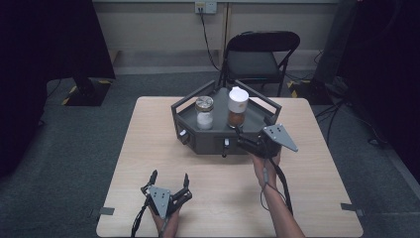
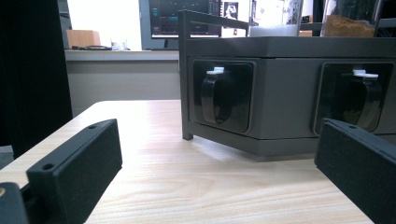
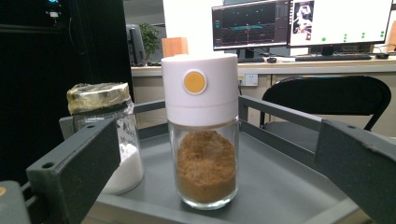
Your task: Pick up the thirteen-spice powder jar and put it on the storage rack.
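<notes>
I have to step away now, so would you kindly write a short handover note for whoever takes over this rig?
Right hand-held gripper: open, at the front edge of the grey tray, jaws either side of the white-capped jar of brown powder but apart from it.
Left hand-held gripper: open, holding nothing, low over the table near the front edge, facing the tray's front loop handles.
Things: the brown-powder jar and the gold-lidded jar of white powder both stand upright in the tray.
Done: right approach lined up.
Left: probably close on the brown-powder jar and lift it out.
</notes>
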Tool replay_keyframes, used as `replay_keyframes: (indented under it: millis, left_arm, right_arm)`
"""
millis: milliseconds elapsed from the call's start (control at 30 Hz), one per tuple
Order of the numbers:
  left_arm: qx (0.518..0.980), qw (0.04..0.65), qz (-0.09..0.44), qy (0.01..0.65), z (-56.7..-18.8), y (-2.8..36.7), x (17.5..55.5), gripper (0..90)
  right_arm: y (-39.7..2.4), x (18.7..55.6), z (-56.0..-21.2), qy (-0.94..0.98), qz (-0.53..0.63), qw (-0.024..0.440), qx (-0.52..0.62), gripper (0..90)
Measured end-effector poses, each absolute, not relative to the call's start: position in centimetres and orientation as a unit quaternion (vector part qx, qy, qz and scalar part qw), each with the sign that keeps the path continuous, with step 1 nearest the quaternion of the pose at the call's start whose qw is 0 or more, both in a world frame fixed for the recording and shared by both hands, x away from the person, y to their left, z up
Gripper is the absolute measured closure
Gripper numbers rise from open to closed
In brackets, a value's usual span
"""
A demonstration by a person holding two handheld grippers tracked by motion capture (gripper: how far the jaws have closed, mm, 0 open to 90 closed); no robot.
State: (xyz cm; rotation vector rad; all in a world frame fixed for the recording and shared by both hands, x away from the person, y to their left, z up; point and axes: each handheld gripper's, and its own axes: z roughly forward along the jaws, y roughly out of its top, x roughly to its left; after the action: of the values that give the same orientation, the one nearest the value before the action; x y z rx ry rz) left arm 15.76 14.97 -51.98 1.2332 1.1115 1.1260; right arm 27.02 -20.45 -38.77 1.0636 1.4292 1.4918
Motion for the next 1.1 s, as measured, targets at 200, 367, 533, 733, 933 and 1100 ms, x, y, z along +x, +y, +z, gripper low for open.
replay_keyframes:
  millis: [200, 367, 533, 733, 933, 1100]
  left_arm:
    - [0.518, 0.538, 0.473, 0.467, -52.0, 15.0, 15.8, 0.1]
    - [0.518, 0.538, 0.473, 0.467, -52.0, 15.0, 15.8, 0.1]
    - [0.518, 0.538, 0.473, 0.467, -52.0, 15.0, 15.8, 0.1]
    - [0.518, 0.538, 0.473, 0.467, -52.0, 15.0, 15.8, 0.1]
    - [0.518, 0.538, 0.474, 0.467, -52.0, 15.0, 15.8, 0.2]
    - [0.518, 0.538, 0.473, 0.467, -52.0, 15.0, 15.8, 0.1]
  right_arm:
    - [-20.8, 26.2, -39.4, 0.563, 0.589, 0.398, 0.423, 0.0]
    - [-21.2, 25.4, -40.2, 0.559, 0.593, 0.397, 0.422, 0.0]
    - [-21.4, 24.4, -41.0, 0.555, 0.6, 0.399, 0.416, 0.0]
    - [-21.7, 23.0, -41.9, 0.554, 0.599, 0.407, 0.412, 0.0]
    - [-21.8, 21.9, -43.1, 0.556, 0.592, 0.416, 0.409, 0.0]
    - [-21.9, 20.8, -44.2, 0.556, 0.591, 0.417, 0.41, 0.0]
